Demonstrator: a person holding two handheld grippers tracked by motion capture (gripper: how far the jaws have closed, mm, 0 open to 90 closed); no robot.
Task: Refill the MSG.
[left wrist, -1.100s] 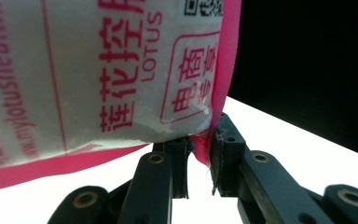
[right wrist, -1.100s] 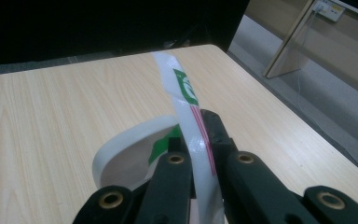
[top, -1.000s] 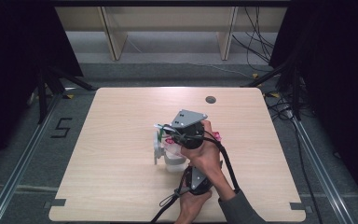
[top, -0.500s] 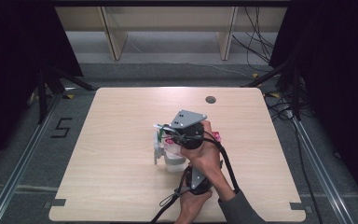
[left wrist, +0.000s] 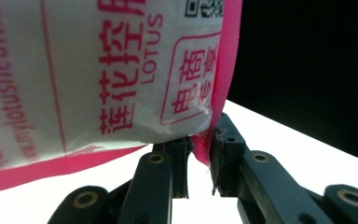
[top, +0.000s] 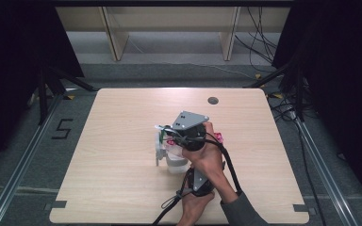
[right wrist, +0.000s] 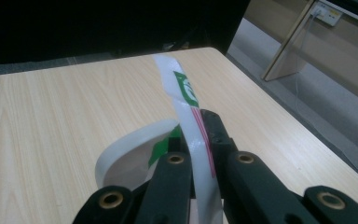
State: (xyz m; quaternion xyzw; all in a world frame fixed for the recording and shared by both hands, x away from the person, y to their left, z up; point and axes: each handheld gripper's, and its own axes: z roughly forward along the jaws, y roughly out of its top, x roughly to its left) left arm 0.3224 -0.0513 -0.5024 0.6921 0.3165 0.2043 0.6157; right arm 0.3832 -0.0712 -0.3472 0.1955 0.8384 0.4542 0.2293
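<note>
A white tissue pack (top: 175, 162) with pink edges and red print (left wrist: 98, 70) is held up near the middle of the table (top: 118, 188). My left gripper (left wrist: 200, 145) is shut on the pack's pink corner seam. In the high view its black body (top: 199, 181) points away from the person, under the right hand. My right gripper (right wrist: 196, 128), topped by a grey plate (top: 190, 120), is shut on a white strip with a green mark (right wrist: 184, 93). The strip (top: 162, 130) sticks up and curls off the pack's left side.
A small dark round spot (top: 212, 100) lies near the table's far edge. Wooden shelf legs (top: 113, 37) stand beyond the table. Cables (top: 283, 106) trail on the floor at the right, and dark curtains close both sides.
</note>
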